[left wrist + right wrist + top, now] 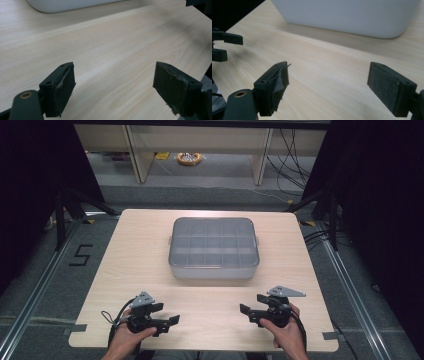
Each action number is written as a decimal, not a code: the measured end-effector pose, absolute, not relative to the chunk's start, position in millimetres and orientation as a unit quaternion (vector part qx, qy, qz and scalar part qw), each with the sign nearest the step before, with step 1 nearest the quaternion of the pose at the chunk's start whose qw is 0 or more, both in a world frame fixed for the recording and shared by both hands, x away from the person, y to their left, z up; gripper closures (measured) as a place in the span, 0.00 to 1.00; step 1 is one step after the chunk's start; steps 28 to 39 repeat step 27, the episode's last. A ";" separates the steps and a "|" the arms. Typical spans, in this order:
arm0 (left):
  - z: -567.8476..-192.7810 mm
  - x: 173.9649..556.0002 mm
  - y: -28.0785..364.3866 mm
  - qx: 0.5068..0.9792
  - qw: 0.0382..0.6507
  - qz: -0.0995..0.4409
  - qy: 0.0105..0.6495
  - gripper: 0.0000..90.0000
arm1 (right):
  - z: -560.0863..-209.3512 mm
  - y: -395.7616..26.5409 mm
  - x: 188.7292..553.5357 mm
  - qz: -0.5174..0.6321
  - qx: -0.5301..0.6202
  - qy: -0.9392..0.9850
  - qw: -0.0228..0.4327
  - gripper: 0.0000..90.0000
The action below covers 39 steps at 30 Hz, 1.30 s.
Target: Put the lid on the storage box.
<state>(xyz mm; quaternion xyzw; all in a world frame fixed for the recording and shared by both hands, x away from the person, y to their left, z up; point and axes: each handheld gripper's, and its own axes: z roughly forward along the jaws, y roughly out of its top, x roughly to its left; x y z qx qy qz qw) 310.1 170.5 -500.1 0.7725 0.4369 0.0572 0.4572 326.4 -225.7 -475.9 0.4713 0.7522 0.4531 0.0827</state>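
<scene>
A grey translucent compartment box with its lid on sits in the middle of the wooden table. My left gripper rests near the front left edge, held in a hand, its jaws wide apart over bare wood. My right gripper sits near the front right edge, also open with nothing between the pads. Both point inward toward each other. The box's pale wall rises ahead in the right gripper view, and its corner shows at the top of the left gripper view.
Light wood lies between the box and the grippers. The left gripper's jaws show at the left edge of the right gripper view. Beyond the table are black stand legs, cables and shelving legs on the grey floor.
</scene>
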 end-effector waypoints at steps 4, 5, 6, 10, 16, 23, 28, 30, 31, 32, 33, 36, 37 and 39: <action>-500.5 301.1 167.1 0.799 0.428 0.088 0.413 0.19 | -479.6 -224.3 314.8 0.438 0.463 0.764 0.100 0.20; -500.0 297.2 166.0 0.800 0.427 0.088 0.413 0.19 | -480.5 -223.0 311.4 0.430 0.467 0.767 0.095 0.19; -500.1 295.4 164.9 0.796 0.433 0.084 0.414 0.19 | -480.6 -222.1 305.7 0.425 0.468 0.769 0.097 0.19; -499.2 285.5 164.3 0.796 0.435 0.078 0.413 0.18 | -483.6 -225.8 297.3 0.429 0.461 0.772 0.087 0.19; -499.9 276.8 166.2 0.805 0.427 0.063 0.407 0.18 | -489.4 -232.1 282.5 0.400 0.468 0.784 0.081 0.19; -499.2 279.9 170.2 0.807 0.422 0.062 0.409 0.18 | -491.8 -237.3 278.1 0.399 0.471 0.783 0.077 0.19; -501.7 281.2 168.8 0.800 0.428 0.056 0.417 0.18 | -492.4 -235.4 277.1 0.404 0.477 0.777 0.071 0.19; -501.7 281.2 168.8 0.800 0.428 0.056 0.417 0.18 | -492.4 -235.4 277.1 0.404 0.477 0.777 0.071 0.19; -501.7 281.2 168.8 0.800 0.428 0.056 0.417 0.18 | -492.4 -235.4 277.1 0.404 0.477 0.777 0.071 0.19; -501.7 281.2 168.8 0.800 0.428 0.056 0.417 0.18 | -492.4 -235.4 277.1 0.404 0.477 0.777 0.071 0.19; -501.7 281.2 168.8 0.800 0.428 0.056 0.417 0.18 | -492.4 -235.4 277.1 0.404 0.477 0.777 0.071 0.19; -501.7 281.2 168.8 0.800 0.428 0.056 0.417 0.18 | -492.4 -235.4 277.1 0.404 0.477 0.777 0.071 0.19; -501.7 281.2 168.8 0.800 0.428 0.056 0.417 0.18 | -492.4 -235.4 277.1 0.404 0.477 0.777 0.071 0.19; -501.7 281.2 168.8 0.800 0.428 0.056 0.417 0.18 | -492.4 -235.4 277.1 0.404 0.477 0.777 0.071 0.19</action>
